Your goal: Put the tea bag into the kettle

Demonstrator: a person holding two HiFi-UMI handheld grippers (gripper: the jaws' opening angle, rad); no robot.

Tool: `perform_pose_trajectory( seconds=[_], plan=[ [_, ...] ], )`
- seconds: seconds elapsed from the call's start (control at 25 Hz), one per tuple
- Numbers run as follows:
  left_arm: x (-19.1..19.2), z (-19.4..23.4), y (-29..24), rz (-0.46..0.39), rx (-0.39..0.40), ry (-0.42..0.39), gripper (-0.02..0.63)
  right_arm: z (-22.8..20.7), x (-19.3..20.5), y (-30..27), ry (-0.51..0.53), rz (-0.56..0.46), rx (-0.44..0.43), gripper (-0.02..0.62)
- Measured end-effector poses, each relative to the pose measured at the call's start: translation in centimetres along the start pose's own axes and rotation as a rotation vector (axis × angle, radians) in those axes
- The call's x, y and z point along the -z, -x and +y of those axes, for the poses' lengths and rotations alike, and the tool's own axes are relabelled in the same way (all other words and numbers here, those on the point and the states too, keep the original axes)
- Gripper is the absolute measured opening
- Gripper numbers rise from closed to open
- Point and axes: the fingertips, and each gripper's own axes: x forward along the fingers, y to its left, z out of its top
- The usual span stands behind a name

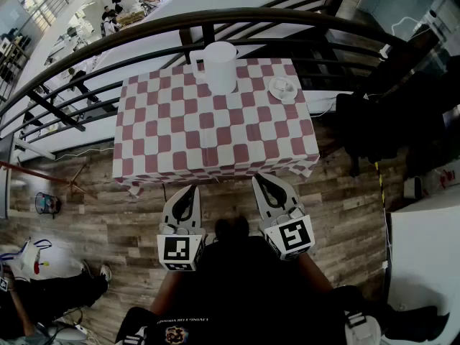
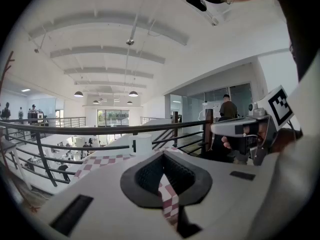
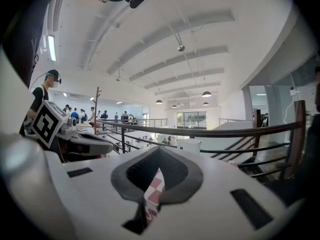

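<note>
A white kettle (image 1: pixel 218 63) stands at the far edge of a table with a red-and-white checked cloth (image 1: pixel 215 131). To its right a small white saucer (image 1: pixel 282 88) holds what looks like the tea bag. Both grippers hang before the table's near edge, well short of these things. My left gripper (image 1: pixel 188 190) and right gripper (image 1: pixel 259 180) are shut, tips together, holding nothing. The left gripper view shows its jaws (image 2: pixel 162 153) closed, with the kettle (image 2: pixel 141 144) far beyond. In the right gripper view the gripper (image 3: pixel 159 149) is shut too, the kettle (image 3: pixel 189 145) in the distance.
A curved black railing (image 1: pixel 215 20) runs right behind the table. Wooden floor (image 1: pixel 108 214) lies around it. Dark bags or a chair (image 1: pixel 374 131) stand to the right and a white counter (image 1: pixel 424 264) at lower right. A seated person's legs (image 1: pixel 50 293) are at lower left.
</note>
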Motion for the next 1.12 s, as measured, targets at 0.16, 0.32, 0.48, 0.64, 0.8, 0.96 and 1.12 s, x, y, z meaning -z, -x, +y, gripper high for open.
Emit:
perform_pose_trajectory(
  seconds=[0.16,0.32,0.48,0.64,0.8,0.96,1.12],
  plan=[
    [0.1,0.0,0.1,0.0,0.001,0.004,0.003,0.1,0.2,0.0,-0.003,0.003,-0.005,0.014],
    [0.0,0.1,0.1,-0.001,0.001,0.001,0.003,0.2,0.0,-0.1,-0.002,0.0,-0.007,0.014],
    [0.1,0.1,0.1,0.0,0.0,0.005,0.003,0.3,0.0,0.0,-0.019,-0.012,-0.012,0.014],
    [0.2,0.2,0.1,0.002,-0.001,0.005,0.003,0.3,-0.2,-0.1,-0.033,-0.021,-0.02,0.015],
    [0.3,0.3,0.1,0.002,0.003,0.005,0.003,0.5,-0.3,-0.3,-0.026,-0.018,-0.019,0.015],
    [0.3,0.7,0.2,0.003,0.005,0.004,0.003,0.7,-0.3,-0.5,-0.025,-0.015,-0.021,0.015],
    [0.5,1.4,0.4,0.007,0.006,0.004,0.003,1.3,-0.5,-1.0,-0.029,-0.012,-0.023,0.015]
  ],
)
